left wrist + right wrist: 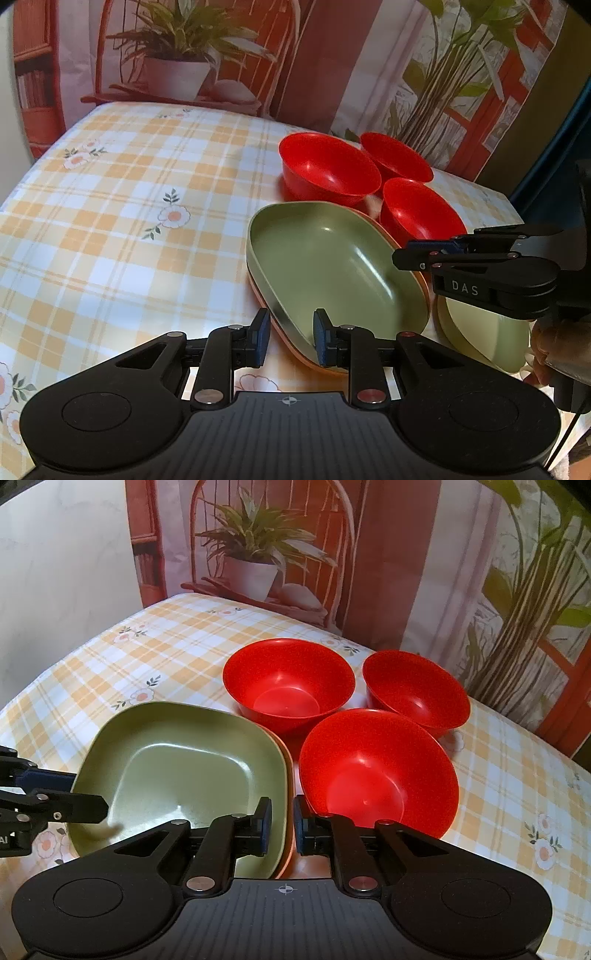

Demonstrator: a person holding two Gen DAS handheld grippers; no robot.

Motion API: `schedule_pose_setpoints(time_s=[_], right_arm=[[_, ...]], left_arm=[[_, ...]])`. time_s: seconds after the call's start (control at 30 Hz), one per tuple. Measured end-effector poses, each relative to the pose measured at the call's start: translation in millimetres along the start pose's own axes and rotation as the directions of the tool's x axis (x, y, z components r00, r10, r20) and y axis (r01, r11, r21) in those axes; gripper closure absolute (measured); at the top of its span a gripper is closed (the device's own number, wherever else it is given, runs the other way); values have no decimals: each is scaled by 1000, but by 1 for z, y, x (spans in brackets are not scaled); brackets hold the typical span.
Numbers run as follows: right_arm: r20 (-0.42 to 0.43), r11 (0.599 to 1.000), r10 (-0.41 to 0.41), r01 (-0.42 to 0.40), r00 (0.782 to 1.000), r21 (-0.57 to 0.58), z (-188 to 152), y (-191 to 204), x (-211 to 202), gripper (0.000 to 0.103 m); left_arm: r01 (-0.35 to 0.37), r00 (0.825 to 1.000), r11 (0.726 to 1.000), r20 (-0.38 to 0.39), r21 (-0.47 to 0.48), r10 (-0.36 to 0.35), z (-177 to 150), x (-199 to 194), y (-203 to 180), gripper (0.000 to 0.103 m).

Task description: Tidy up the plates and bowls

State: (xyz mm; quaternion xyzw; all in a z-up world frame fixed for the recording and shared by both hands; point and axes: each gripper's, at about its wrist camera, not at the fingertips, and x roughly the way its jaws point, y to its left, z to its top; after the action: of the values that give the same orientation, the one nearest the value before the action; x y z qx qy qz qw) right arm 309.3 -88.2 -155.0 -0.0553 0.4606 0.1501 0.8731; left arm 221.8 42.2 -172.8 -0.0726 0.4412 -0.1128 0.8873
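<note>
The left tool stands part open, its pads astride the near rim of the green plate, gripping nothing that can be told. The right tool is nearly closed across the stacked plates' right edge, green over orange plate. Three red bowls crowd from twelve to two o'clock; bare checked desk opens toward ten o'clock.
</note>
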Motion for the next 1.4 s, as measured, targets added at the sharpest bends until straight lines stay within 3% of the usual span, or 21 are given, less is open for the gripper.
schedule_pose_setpoints(time_s=[0.33, 0.5, 0.7, 1.07, 1.4], right_arm=[[4, 1000, -9, 9, 1000, -15, 1, 2, 0, 91], [36, 1000, -5, 5, 999, -11, 0, 2, -10, 90], [94, 1000, -15, 14, 996, 7, -6, -6, -33, 87], [140, 993, -87, 74, 986, 96, -45, -57, -72, 86], [122, 974, -178, 157, 976, 162, -95, -97, -90, 85]], left_arm=[[0, 1000, 1000, -20, -8, 0, 0, 8, 3, 76], [-46, 999, 999, 18, 6, 46, 1, -3, 3, 59], [-64, 994, 998, 84, -9, 65, 5, -22, 3, 59], [-2, 990, 997, 140, 78, -9, 6, -34, -50, 60], [79, 993, 980, 67, 180, -92, -3, -2, -100, 60]])
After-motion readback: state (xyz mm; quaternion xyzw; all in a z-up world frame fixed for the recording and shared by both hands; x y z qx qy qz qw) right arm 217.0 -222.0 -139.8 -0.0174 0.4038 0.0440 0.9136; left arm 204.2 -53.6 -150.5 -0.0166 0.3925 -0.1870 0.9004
